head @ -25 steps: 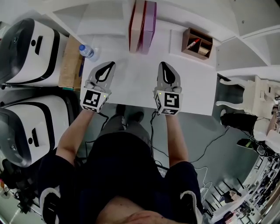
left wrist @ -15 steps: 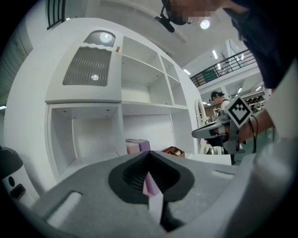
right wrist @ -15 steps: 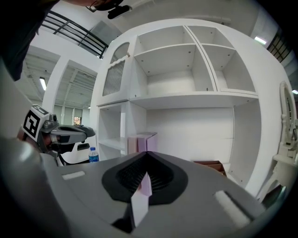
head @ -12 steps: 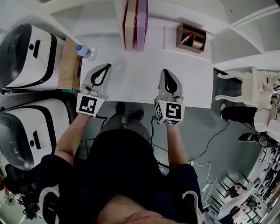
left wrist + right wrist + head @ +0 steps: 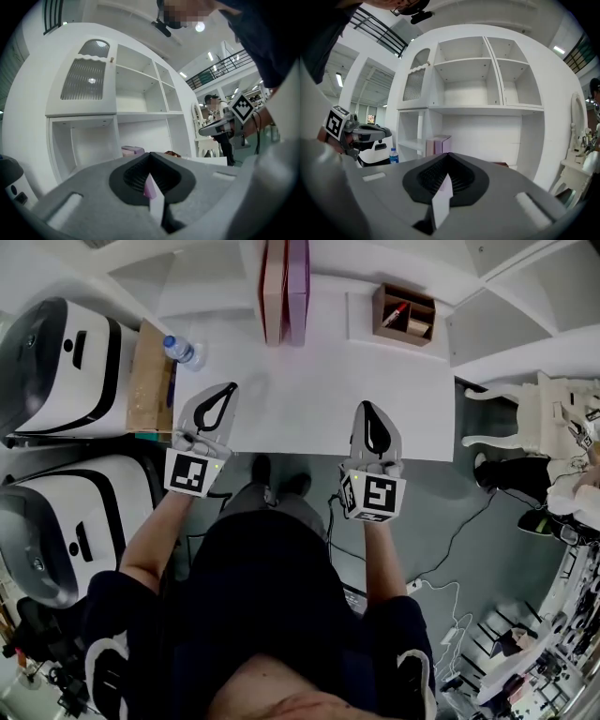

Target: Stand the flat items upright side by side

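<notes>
L tongs (image 5: pixel 226 393) were shut, nothing betw. the jaws, held over near edge of surface (image 5: pixel 300 399). R tongs (image 5: pixel 367 414) were also shut & empty, at the same near edge, well apart from L. Bottle (image 5: pixel 184 350) stood just ahead-left of L tongs, by surface's left side. Two books (image 5: pixel 285 289) stood upright, side by side & touching, at far edge, ahead betw. both tongs, nearer L's line. Wooden box (image 5: pixel 405 313) sat ahead of R tongs, right of books, w/ small items inside.
</notes>
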The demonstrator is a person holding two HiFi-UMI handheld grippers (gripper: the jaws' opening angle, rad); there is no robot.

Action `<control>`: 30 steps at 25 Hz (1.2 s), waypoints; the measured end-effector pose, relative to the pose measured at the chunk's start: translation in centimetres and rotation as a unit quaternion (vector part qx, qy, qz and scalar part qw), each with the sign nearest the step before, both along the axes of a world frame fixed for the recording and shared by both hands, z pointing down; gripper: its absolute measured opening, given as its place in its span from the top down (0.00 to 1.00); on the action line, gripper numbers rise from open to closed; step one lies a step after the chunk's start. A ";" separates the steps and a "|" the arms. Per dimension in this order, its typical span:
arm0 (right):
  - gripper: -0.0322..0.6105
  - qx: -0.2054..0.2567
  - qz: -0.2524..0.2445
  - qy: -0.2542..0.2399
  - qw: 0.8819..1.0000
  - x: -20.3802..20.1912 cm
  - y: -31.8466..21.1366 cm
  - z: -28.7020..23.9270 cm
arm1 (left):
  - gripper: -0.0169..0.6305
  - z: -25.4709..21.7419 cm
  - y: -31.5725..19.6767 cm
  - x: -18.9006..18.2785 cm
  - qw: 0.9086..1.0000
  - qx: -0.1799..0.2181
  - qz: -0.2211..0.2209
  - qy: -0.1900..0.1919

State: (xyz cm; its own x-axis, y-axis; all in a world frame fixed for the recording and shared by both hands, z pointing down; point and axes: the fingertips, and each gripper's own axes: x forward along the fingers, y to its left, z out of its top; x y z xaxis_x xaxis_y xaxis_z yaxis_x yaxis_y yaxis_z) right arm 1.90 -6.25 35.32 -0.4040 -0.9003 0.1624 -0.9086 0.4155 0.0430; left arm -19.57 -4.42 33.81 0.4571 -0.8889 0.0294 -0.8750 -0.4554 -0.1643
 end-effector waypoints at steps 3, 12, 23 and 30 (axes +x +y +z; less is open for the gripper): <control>0.95 0.002 0.011 0.008 1.000 0.8 0.8 0.2 | 0.97 0.2 0.4 0.2 1.000 0.002 0.002 0.000; 0.95 -0.009 0.035 0.019 0.999 2.4 3.5 0.7 | 0.97 0.6 2.2 0.1 1.000 -0.003 -0.003 -0.006; 0.95 -0.020 0.065 0.018 0.998 4.3 5.8 0.3 | 0.97 -0.2 3.4 0.1 1.000 -0.001 -0.016 -0.010; 0.95 -0.021 0.072 0.024 0.997 4.5 6.4 0.7 | 0.97 0.4 3.8 -0.2 1.000 -0.005 -0.023 -0.008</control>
